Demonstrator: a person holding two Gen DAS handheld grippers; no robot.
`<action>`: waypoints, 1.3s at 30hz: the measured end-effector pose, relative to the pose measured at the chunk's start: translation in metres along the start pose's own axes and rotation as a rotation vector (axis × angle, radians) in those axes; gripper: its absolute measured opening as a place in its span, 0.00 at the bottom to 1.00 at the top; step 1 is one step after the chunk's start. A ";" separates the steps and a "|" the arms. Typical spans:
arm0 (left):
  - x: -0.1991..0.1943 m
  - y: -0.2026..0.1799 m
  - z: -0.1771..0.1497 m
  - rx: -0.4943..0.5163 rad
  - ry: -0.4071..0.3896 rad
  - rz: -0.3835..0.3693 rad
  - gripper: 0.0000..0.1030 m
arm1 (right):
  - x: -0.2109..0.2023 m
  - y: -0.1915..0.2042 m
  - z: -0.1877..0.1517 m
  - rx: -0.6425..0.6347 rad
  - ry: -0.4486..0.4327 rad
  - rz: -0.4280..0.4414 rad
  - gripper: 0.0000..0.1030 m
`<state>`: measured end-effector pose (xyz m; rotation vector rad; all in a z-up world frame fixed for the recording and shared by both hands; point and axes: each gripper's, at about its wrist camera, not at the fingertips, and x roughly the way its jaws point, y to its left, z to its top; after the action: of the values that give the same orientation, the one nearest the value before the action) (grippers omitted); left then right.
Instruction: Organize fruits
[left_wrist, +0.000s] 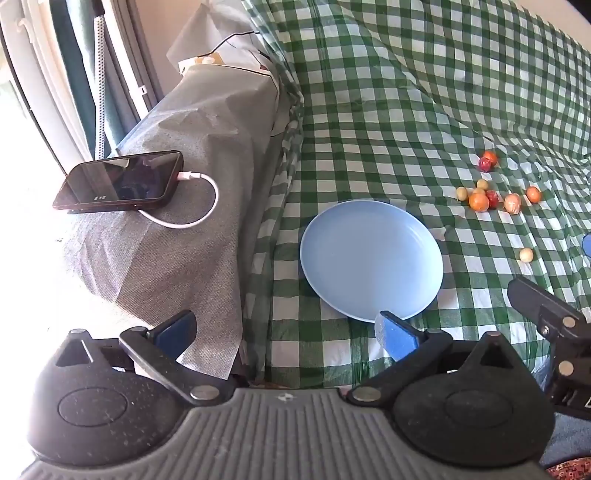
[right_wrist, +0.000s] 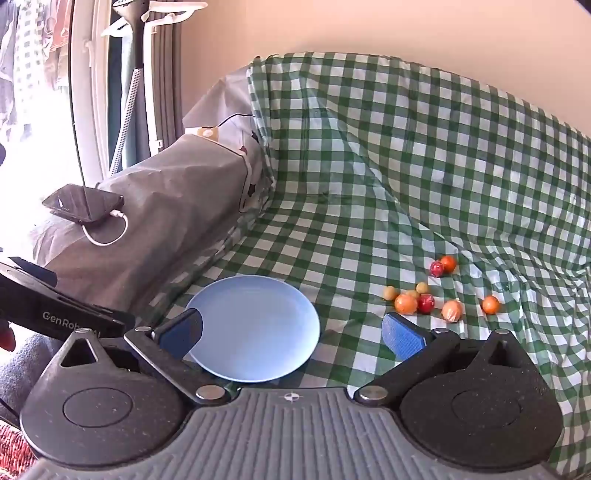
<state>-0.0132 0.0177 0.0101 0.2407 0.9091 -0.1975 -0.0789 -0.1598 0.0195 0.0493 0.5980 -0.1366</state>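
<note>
An empty light-blue plate (left_wrist: 371, 260) lies on the green checked cloth (left_wrist: 388, 129); it also shows in the right wrist view (right_wrist: 258, 328). Several small orange, red and yellow fruits (left_wrist: 480, 201) lie scattered on the cloth to the right of the plate, also in the right wrist view (right_wrist: 406, 303). One pale fruit (left_wrist: 526, 254) lies apart, nearer me. My left gripper (left_wrist: 286, 336) is open and empty, just short of the plate's near rim. My right gripper (right_wrist: 291, 338) is open and empty, above the plate's near edge, left of the fruits.
A grey covered armrest (left_wrist: 177, 229) stands left of the cloth, with a black phone (left_wrist: 118, 181) and white charging cable (left_wrist: 199, 206) on it. A window frame and curtain are at far left. The cloth rises up a backrest behind the fruits.
</note>
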 end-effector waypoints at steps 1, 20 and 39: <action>-0.001 0.001 0.000 0.000 0.000 0.002 1.00 | 0.000 0.001 0.000 0.001 0.004 0.001 1.00; -0.006 0.002 -0.003 0.005 0.003 0.007 1.00 | -0.013 0.019 0.004 -0.104 -0.053 -0.088 1.00; -0.002 0.001 -0.005 0.020 0.020 0.009 1.00 | -0.008 0.015 -0.002 -0.018 0.018 -0.042 1.00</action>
<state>-0.0184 0.0205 0.0089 0.2658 0.9260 -0.1965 -0.0851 -0.1441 0.0225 0.0209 0.6183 -0.1715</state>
